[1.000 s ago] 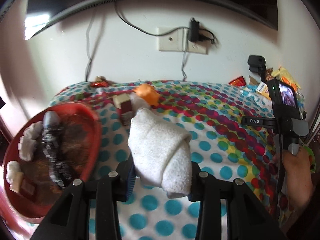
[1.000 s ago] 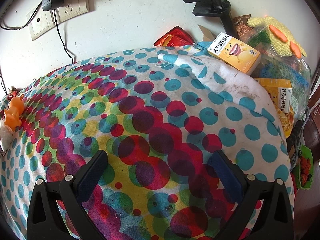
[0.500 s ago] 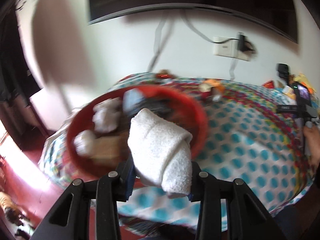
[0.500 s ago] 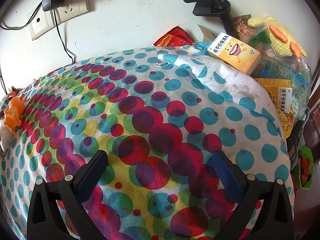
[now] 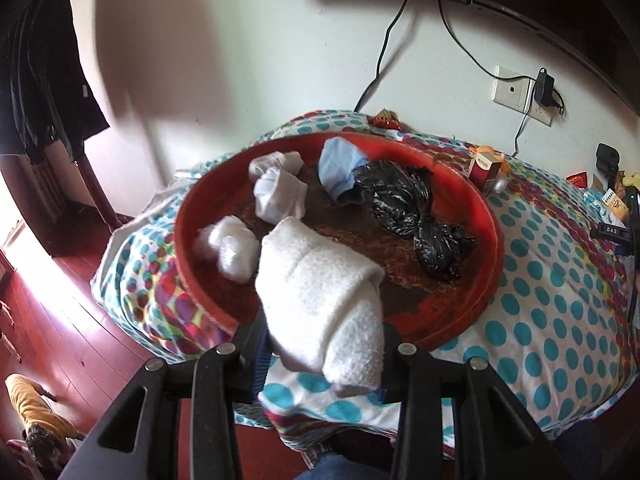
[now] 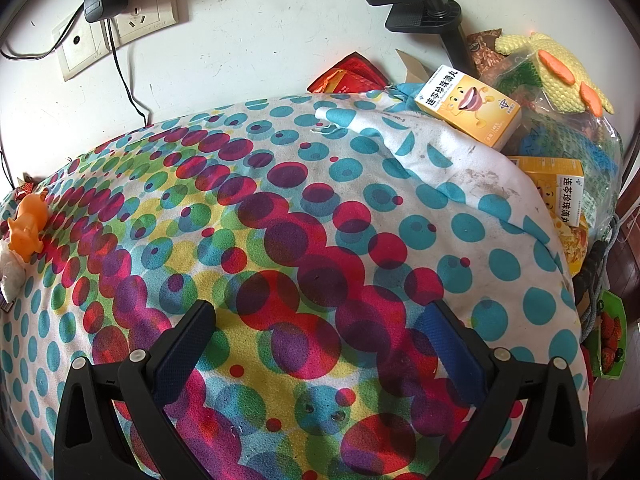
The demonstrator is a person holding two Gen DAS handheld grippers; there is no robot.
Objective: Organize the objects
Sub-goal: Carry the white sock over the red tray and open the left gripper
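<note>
My left gripper [image 5: 320, 344] is shut on a rolled white towel [image 5: 320, 300] and holds it above the near rim of a round red tray [image 5: 486, 216]. In the tray lie white sock bundles [image 5: 280, 192], a white plastic-wrapped bundle [image 5: 232, 246], a light blue sock [image 5: 340, 164] and a crumpled black plastic bag [image 5: 412, 212]. My right gripper [image 6: 320, 332] is open and empty, low over the dotted tablecloth [image 6: 280, 220].
A small red box [image 5: 484, 168] and an orange toy [image 6: 28, 220] sit beyond the tray. Yellow cartons [image 6: 468, 106], a knitted yellow toy [image 6: 552, 76] and a black clamp [image 6: 420, 0] crowd the table's right end. Wall sockets with cables [image 6: 120, 20] are behind. Red floor lies left of the table.
My left gripper has swung left and risen with the towel, so the red tray now sits straight ahead beneath it. The right gripper has not moved.
</note>
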